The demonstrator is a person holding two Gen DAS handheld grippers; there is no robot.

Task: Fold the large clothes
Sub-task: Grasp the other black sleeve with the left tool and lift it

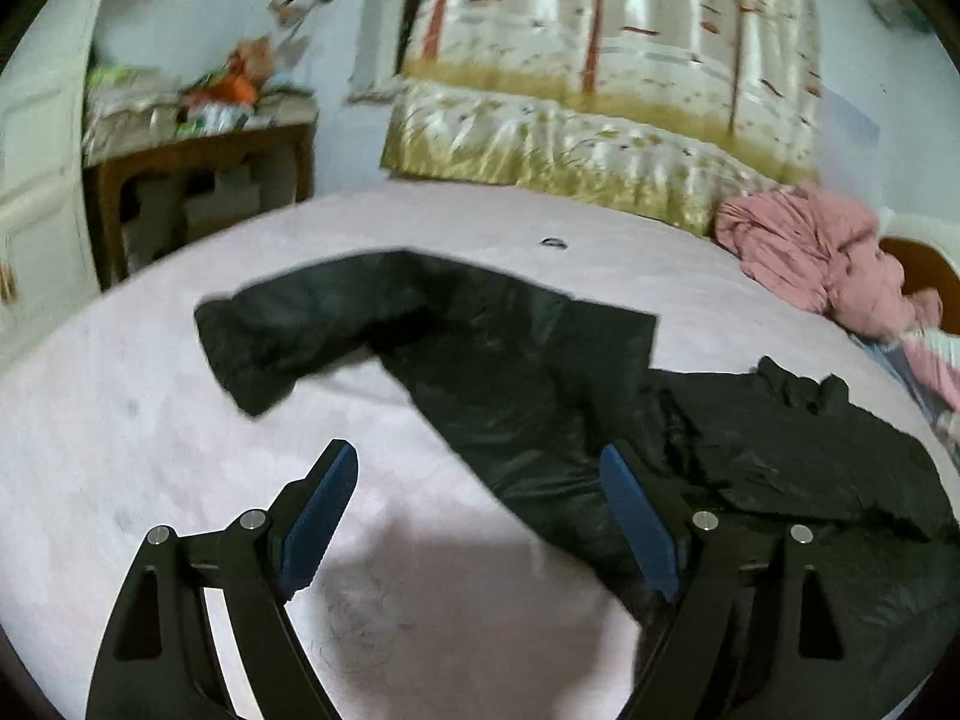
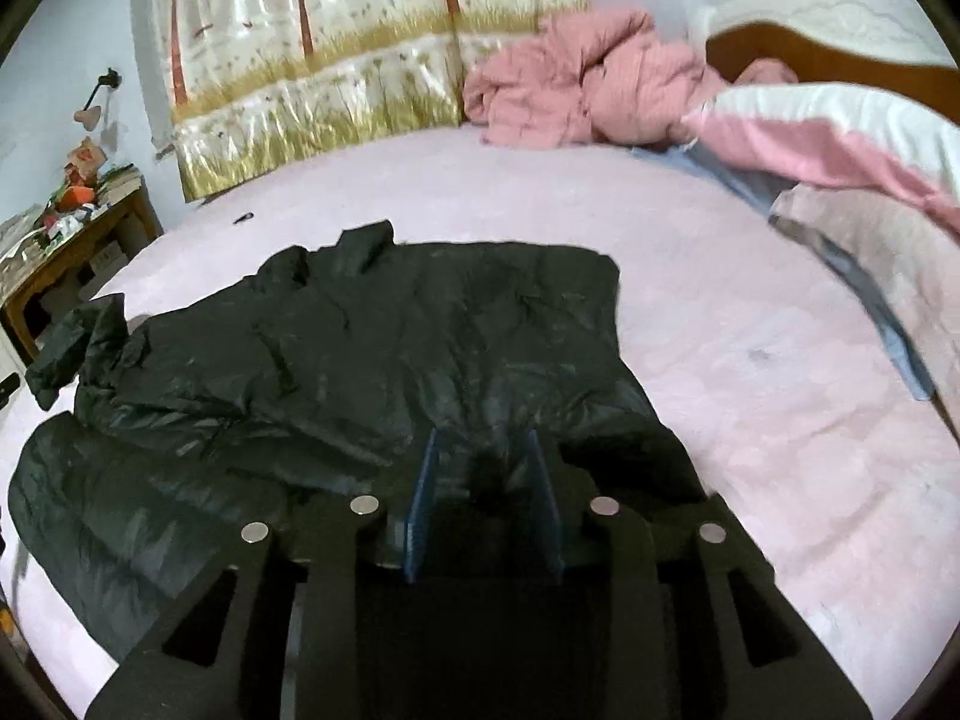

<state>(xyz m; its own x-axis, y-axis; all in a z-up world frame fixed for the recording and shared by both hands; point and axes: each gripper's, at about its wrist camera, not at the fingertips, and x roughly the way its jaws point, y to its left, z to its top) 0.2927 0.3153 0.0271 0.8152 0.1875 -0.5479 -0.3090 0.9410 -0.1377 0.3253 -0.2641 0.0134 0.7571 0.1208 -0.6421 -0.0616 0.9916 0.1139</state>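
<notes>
A large black puffer jacket [image 1: 510,372] lies spread on the pale pink bed sheet [image 1: 150,450], one sleeve [image 1: 288,330] stretched out to the left. My left gripper [image 1: 479,453] hovers over the jacket's near edge, its blue pads wide apart and nothing between them. In the right wrist view the jacket [image 2: 360,348] fills the middle, crumpled toward the left. My right gripper [image 2: 482,438] sits low over its near hem, pads a little apart, with a dark fold of fabric standing between them that does not fill the gap.
A bunched pink duvet [image 2: 588,78] and a pink-and-white pillow [image 2: 840,132] lie at the bed's far right. A cluttered wooden side table [image 1: 198,162] stands left of the bed. A tree-print curtain [image 1: 600,90] hangs behind. A small dark object [image 1: 553,243] rests on the sheet.
</notes>
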